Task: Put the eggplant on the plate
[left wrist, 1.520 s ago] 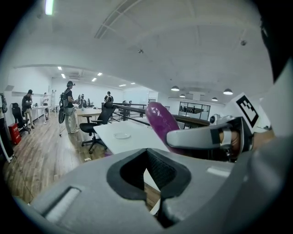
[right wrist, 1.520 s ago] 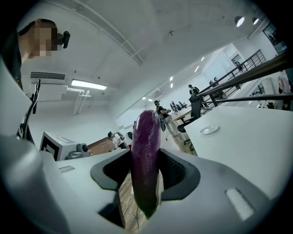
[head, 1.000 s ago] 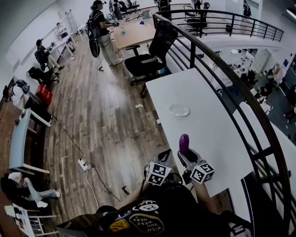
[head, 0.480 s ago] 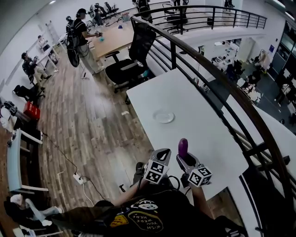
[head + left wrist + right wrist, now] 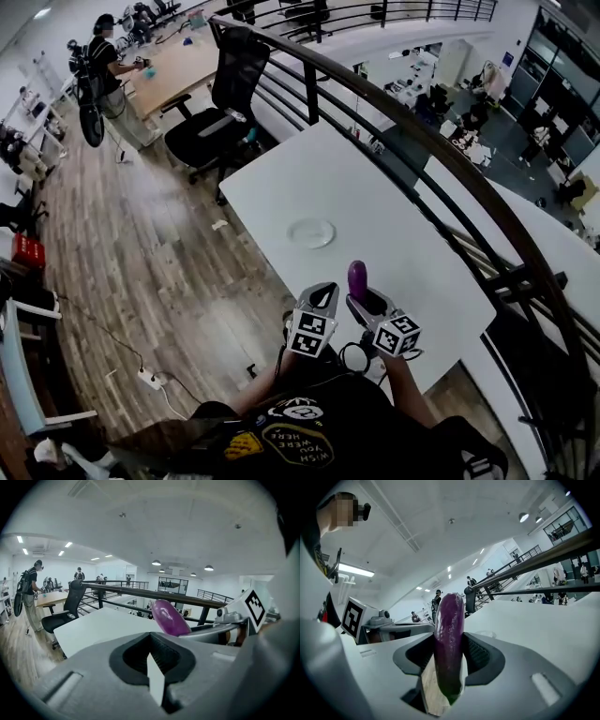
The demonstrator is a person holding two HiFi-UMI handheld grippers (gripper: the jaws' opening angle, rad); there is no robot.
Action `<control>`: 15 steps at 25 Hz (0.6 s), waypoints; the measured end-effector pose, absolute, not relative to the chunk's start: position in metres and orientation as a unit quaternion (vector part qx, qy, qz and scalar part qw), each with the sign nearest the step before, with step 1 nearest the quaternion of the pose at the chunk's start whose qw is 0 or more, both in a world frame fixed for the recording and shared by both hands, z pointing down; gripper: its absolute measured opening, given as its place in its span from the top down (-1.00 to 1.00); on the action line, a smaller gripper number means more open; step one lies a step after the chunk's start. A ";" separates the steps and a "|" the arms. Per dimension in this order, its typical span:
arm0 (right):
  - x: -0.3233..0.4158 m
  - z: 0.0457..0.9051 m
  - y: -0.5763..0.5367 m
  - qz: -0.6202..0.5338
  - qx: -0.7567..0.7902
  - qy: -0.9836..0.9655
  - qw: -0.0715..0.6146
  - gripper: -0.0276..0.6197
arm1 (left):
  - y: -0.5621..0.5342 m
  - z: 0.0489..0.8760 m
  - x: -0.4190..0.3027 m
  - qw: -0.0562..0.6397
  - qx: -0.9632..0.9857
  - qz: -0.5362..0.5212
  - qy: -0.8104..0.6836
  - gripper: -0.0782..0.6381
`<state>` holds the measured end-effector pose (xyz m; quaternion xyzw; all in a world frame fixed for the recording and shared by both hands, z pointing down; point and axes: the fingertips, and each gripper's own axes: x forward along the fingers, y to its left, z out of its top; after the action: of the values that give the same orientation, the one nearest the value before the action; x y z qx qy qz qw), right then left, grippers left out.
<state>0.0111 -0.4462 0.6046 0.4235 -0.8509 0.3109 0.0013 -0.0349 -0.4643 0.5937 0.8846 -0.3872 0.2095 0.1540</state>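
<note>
Right claw (image 5: 449,660) clenched low on the eggplant (image 5: 449,620) — light, glossy-slick, probably bruisable; plate (image 5: 310,232) at eleven o'clock; left claw (image 5: 153,656) closed, empty.

L gripper (image 5: 323,292) closed, R gripper (image 5: 364,302) loaded

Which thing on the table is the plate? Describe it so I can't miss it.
Find the white table beside the dark curved railing. The plate lies near its middle, beyond the eggplant that the right hand-held gripper holds upright. It is a flat, round, see-through disc, the only thing lying on that tabletop.
</note>
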 end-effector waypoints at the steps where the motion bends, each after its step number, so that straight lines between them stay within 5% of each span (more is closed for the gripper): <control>1: 0.006 0.605 -0.456 0.307 0.421 -0.853 0.011 0.32 | -0.474 0.593 -0.039 0.156 0.884 0.207 -0.388 0.77; 15: -0.074 0.701 -0.628 0.234 0.378 -0.869 0.216 0.31 | -0.597 0.652 -0.151 0.204 0.850 0.212 -0.436 0.77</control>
<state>-0.0736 -0.6285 0.7012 0.3779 -0.8694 0.2335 0.2164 -0.1514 -0.5972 0.6525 0.8504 -0.4362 0.2119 0.2040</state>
